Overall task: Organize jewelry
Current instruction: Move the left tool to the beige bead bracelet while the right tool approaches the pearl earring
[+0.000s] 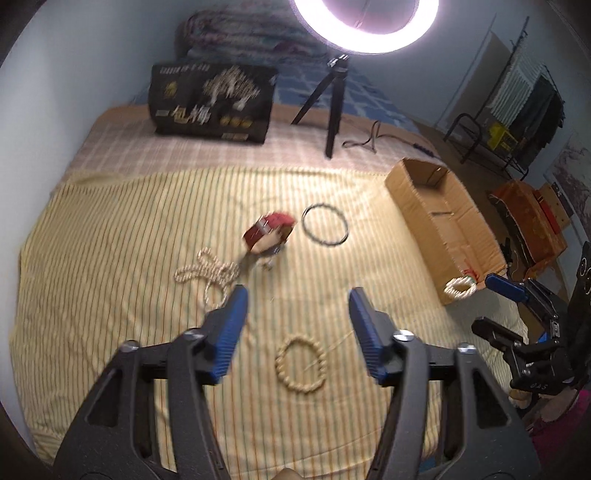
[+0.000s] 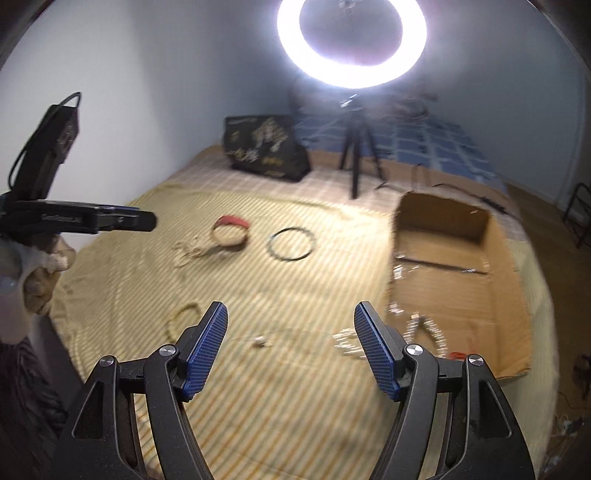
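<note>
Left wrist view: looks steeply down along its own fingers (image 1: pixel 236 325) at the striped bedspread (image 1: pixel 110 258), close above it. Right wrist view: looks forward and down between its fingers (image 2: pixel 207 343), from farther right. Shared ground: black hoop (image 1: pixel 325 229) (image 2: pixel 291 244), cardboard box (image 1: pixel 443 225) (image 2: pixel 454 277), ring light (image 1: pixel 365 26) (image 2: pixel 351 44).

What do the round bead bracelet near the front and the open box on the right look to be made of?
Bead bracelet: probably wood, as the beads are pale tan and matte, though plastic is possible. Box: corrugated cardboard, plain brown and dull, with folded flaps.
</note>
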`<move>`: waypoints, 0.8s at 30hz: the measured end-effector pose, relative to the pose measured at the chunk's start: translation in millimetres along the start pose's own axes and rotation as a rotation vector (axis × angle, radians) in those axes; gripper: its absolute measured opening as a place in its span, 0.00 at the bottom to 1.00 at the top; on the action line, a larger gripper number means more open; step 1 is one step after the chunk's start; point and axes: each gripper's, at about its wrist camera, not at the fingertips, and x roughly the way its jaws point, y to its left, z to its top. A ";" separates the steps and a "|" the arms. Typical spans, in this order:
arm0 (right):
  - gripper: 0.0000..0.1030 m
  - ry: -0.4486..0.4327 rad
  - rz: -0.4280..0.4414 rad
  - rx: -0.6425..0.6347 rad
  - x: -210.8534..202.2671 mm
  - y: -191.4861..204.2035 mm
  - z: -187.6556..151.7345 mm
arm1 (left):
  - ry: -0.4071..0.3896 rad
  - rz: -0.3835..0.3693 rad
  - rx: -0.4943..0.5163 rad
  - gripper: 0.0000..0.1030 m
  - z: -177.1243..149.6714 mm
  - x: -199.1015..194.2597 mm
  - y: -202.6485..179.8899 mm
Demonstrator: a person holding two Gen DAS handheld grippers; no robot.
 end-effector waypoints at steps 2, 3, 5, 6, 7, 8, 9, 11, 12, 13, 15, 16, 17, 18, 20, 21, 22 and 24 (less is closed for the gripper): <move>0.67 0.024 0.032 -0.013 6.9 6.4 -2.6 | 0.028 -0.005 -0.030 0.43 -7.5 6.8 8.5; 0.63 0.038 0.042 -0.024 11.0 10.1 -4.2 | 0.041 -0.009 -0.039 0.43 -11.4 10.3 11.4; 0.58 0.065 0.063 -0.044 19.2 17.4 -7.5 | 0.063 -0.012 -0.046 0.40 -18.7 15.6 14.2; 0.58 0.078 0.075 -0.054 23.7 20.5 -9.6 | 0.077 -0.010 -0.045 0.35 -23.3 20.0 16.2; 0.58 0.090 0.081 -0.064 27.9 23.4 -11.7 | 0.089 -0.009 -0.043 0.34 -26.8 23.3 17.1; 0.57 0.104 0.082 -0.075 32.4 26.5 -14.1 | 0.103 -0.012 -0.043 0.34 -30.4 27.6 18.2; 0.57 0.120 0.081 -0.087 37.3 29.1 -16.4 | 0.118 -0.015 -0.045 0.34 -33.4 31.9 19.0; 0.51 0.155 0.082 -0.106 49.4 32.7 -20.8 | 0.146 -0.019 -0.053 0.33 -40.3 39.9 22.1; 0.48 0.166 0.083 -0.108 53.7 34.0 -22.4 | 0.162 -0.022 -0.058 0.33 -43.8 43.8 23.5; 0.46 0.182 0.082 -0.110 60.0 34.8 -24.3 | 0.175 -0.027 -0.064 0.31 -46.4 47.2 24.9; 0.46 0.200 0.072 -0.112 68.1 35.0 -27.5 | 0.194 -0.031 -0.070 0.27 -49.0 52.9 27.1; 0.46 0.210 0.067 -0.113 72.8 34.8 -28.8 | 0.201 -0.032 -0.070 0.27 -50.9 55.5 27.0; 0.46 0.225 0.058 -0.113 79.1 34.6 -30.5 | 0.206 -0.029 -0.070 0.27 -52.2 57.5 27.1; 0.46 0.232 0.053 -0.111 81.3 33.1 -31.9 | 0.213 -0.027 -0.070 0.27 -53.7 60.1 26.7; 0.46 0.249 0.047 -0.102 88.8 31.4 -34.0 | 0.222 -0.026 -0.072 0.27 -55.2 63.4 27.1; 0.46 0.258 0.048 -0.092 92.5 30.3 -35.0 | 0.224 -0.025 -0.072 0.26 -55.0 64.0 27.8; 0.46 0.265 0.047 -0.084 95.0 29.6 -35.6 | 0.226 -0.021 -0.072 0.25 -55.3 65.4 27.9; 0.46 0.276 0.049 -0.063 100.4 27.3 -36.9 | 0.232 -0.019 -0.072 0.23 -55.2 68.4 28.5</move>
